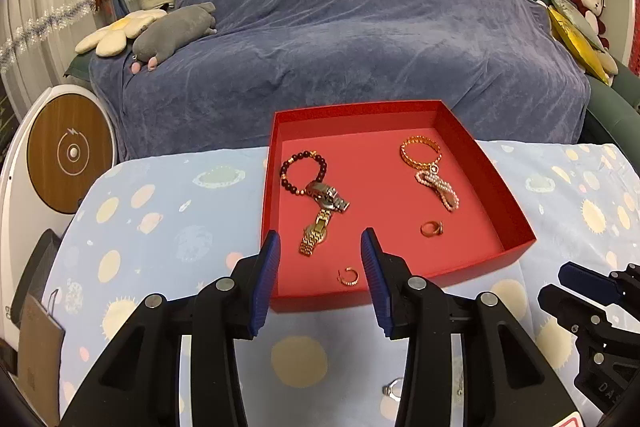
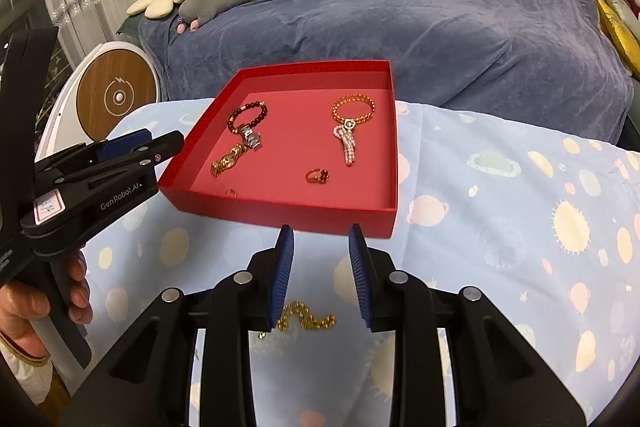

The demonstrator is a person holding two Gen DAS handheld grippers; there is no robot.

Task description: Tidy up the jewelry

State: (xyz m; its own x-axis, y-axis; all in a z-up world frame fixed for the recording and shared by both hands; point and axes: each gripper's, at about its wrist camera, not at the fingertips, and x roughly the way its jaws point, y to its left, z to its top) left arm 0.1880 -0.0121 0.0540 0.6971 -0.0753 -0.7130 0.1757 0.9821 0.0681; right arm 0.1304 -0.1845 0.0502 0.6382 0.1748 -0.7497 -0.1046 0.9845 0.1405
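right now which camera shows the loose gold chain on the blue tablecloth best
The right wrist view: the loose gold chain lies in plain sight on the blue tablecloth, below its open fingers. The left wrist view does not show it.

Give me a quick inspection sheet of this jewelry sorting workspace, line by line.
Surface: table under a pale blue planet-print cloth.
Job's things: red tray holding a dark bead bracelet, silver watch, gold watch, gold bangle, pearl strand, ring and a small gold hoop; gold chain on the cloth.
Clutter: small silver piece on the cloth.
Grippers: left gripper and right gripper open, empty.
Cables: nothing seen.
Surroundings: blue-covered sofa, plush toys.
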